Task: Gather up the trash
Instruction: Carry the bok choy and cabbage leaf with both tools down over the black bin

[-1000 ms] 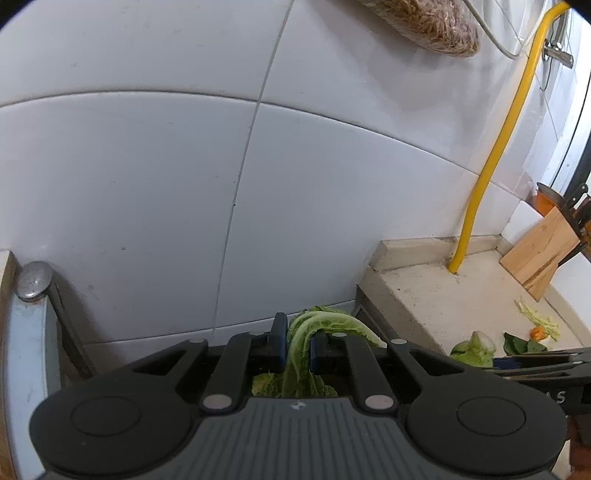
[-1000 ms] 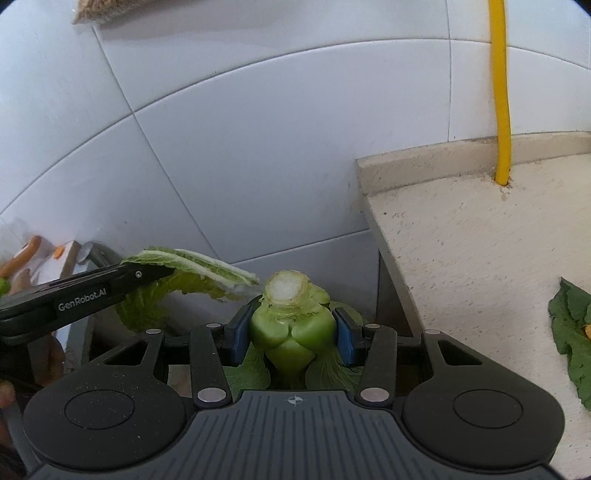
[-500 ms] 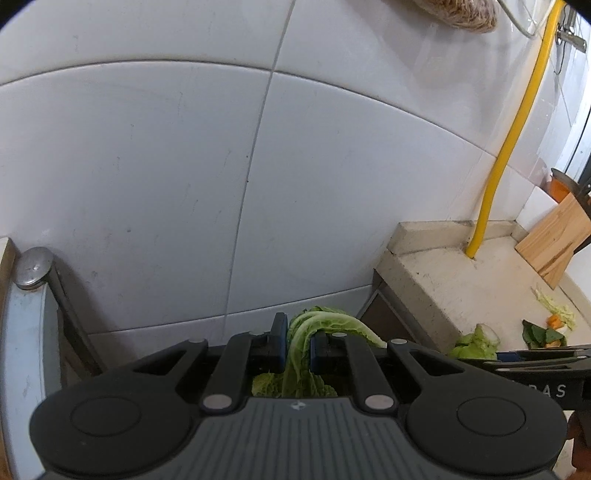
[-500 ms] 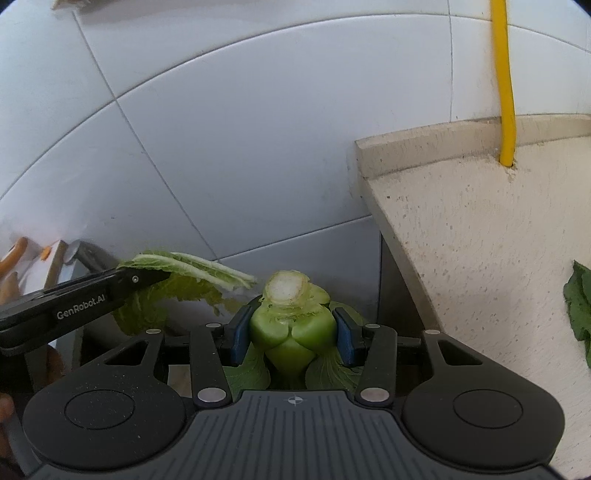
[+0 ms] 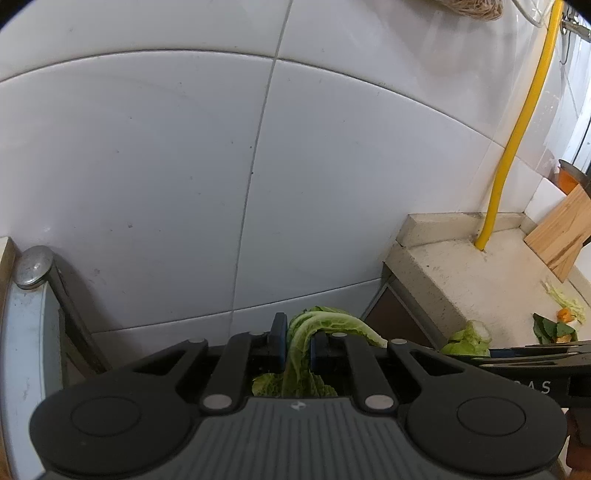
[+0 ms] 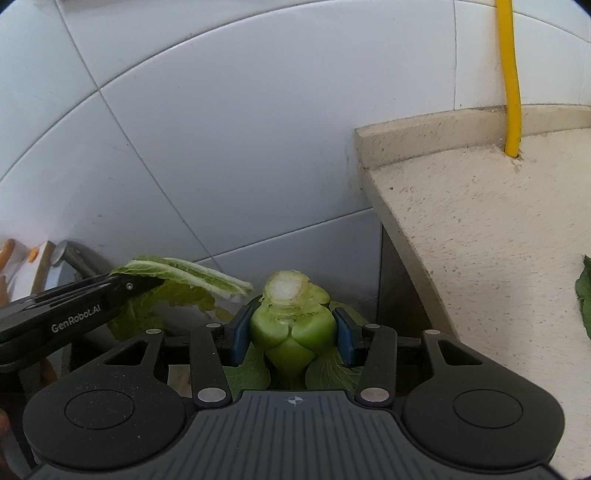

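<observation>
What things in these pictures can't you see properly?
- Where the trash goes: no bin shows in either wrist view; the gripper bodies fill the bottom of both.
- Cabbage leaf in the left gripper: its lower end is hidden behind the gripper body.
- Bok choy stump in the right gripper: its leaves run under the body.
- Scraps on the counter: too small to name.
- Brown bundle: cut off by the top edge.

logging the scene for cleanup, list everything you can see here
cabbage leaf: 1, pale green, clamped in left hand-held gripper
bok choy stump: 1, green, white cut end, clamped in right hand-held gripper
countertop: 1, beige speckled, right
veg scraps: few, green and orange, on countertop
pipe: 1, yellow, up the wall
cutting board: 1, wooden, leaning far right
wall tiles: white, behind
left hand-held gripper: black, shut
right hand-held gripper: black, shut
</observation>
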Available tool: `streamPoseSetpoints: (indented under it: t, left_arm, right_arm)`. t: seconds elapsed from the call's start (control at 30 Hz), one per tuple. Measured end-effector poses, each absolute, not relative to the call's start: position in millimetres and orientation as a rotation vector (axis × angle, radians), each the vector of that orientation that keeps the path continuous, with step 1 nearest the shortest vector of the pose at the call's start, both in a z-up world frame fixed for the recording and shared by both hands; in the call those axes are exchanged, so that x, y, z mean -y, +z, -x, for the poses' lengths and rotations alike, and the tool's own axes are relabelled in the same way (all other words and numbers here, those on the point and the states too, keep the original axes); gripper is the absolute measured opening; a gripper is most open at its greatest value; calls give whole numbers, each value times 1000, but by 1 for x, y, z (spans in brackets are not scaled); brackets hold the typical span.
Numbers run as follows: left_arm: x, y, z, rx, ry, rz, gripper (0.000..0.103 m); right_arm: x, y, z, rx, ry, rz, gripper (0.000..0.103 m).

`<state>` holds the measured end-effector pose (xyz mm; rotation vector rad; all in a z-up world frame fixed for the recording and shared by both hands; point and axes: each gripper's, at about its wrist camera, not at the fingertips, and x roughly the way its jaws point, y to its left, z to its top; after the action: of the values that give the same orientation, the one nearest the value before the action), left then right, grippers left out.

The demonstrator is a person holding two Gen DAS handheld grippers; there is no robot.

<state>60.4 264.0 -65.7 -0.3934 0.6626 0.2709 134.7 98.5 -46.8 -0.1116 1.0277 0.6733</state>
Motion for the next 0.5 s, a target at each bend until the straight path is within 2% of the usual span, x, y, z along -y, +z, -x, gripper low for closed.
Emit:
streamPoseSetpoints:
  t: [0.5]
  left_arm:
    - [-262, -72, -67, -671, 286, 386, 6]
  right_arm:
    - [-104, -56, -138, -1050, 668, 121, 54]
